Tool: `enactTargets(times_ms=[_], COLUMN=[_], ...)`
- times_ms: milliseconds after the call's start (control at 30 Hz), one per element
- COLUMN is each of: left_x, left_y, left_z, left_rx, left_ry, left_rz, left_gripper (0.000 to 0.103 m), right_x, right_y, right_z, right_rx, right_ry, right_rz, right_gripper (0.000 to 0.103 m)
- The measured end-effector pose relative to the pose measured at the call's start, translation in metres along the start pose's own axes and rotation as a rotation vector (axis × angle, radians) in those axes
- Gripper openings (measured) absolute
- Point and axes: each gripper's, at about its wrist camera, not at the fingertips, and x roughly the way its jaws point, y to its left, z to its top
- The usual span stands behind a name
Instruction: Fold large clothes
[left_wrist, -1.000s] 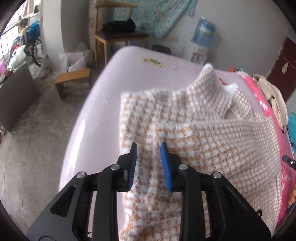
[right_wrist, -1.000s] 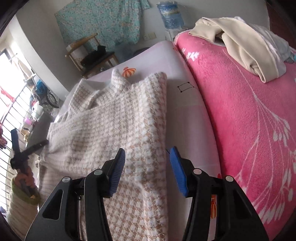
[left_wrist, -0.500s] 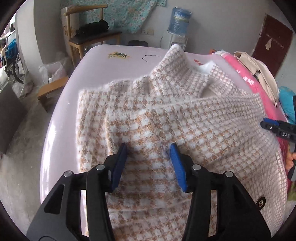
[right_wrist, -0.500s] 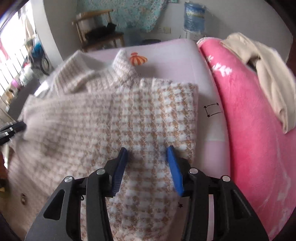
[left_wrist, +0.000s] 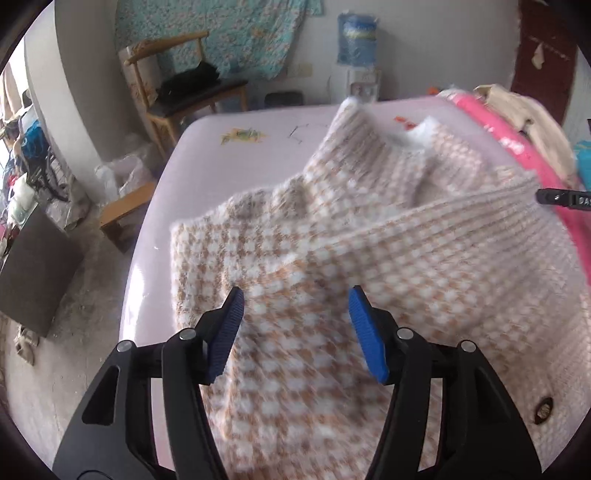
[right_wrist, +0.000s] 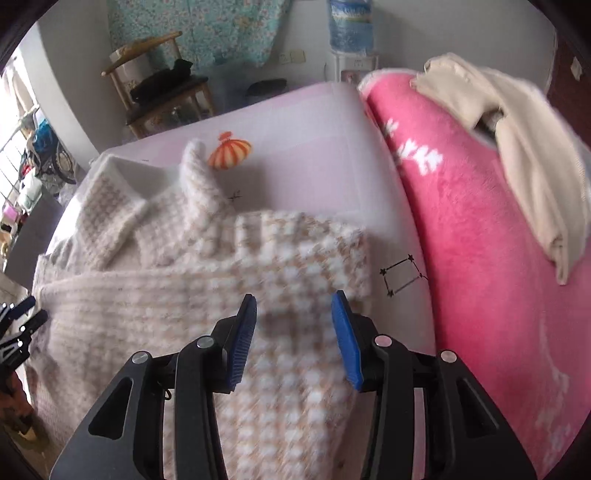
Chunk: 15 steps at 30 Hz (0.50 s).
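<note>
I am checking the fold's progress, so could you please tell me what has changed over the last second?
The left gripper, earlier nearly shut on a pinch of the fuzzy tan-and-white checked cardigan, is opening and has let it go. The right gripper has shifted from the cardigan's edge to above its folded panel, pads apart. The cardigan stays on the pale pink sheet.

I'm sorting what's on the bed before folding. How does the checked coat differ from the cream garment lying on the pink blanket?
The checked coat has a tan-and-white houndstooth pattern; the cream garment is plain. The coat lies spread on the pale sheet, partly folded over itself, while the cream garment sits crumpled on the pink blanket. The coat lies under both claws; the cream one is away from them. Both are soft, light-coloured clothes.
</note>
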Motion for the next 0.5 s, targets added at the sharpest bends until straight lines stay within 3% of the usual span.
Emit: enactTargets(times_ms=[100,167,233,367,500], left_x=[-0.023,-0.018,-0.001,-0.002,-0.036], left_y=[-0.015,-0.029,-0.036,-0.038,-0.028], left_z=[-0.012,-0.021,-0.034,-0.041,-0.054], left_rx=[0.045,0.060,0.060,0.042,-0.018], left_ry=[-0.025,0.018,0.094,0.062,0.040], left_rz=[-0.090,-0.123,-0.092,-0.042,-0.029], left_gripper=[0.064,0.067,0.069,0.074,0.075], right_x=[-0.026,-0.025,-0.005,-0.006,-0.044], right_y=[0.043,0.063,0.075,0.093,0.090], right_z=[-0.027,-0.047,-0.067,-0.081,-0.090], right_rx=[-0.136,-0.191,-0.215,-0.279,-0.197], right_ry=[-0.022,0.008,0.092,0.078,0.051], right_rz=[0.088,0.140,0.129,-0.006,0.072], right_gripper=[0.051,0.054,0.055,0.057,0.065])
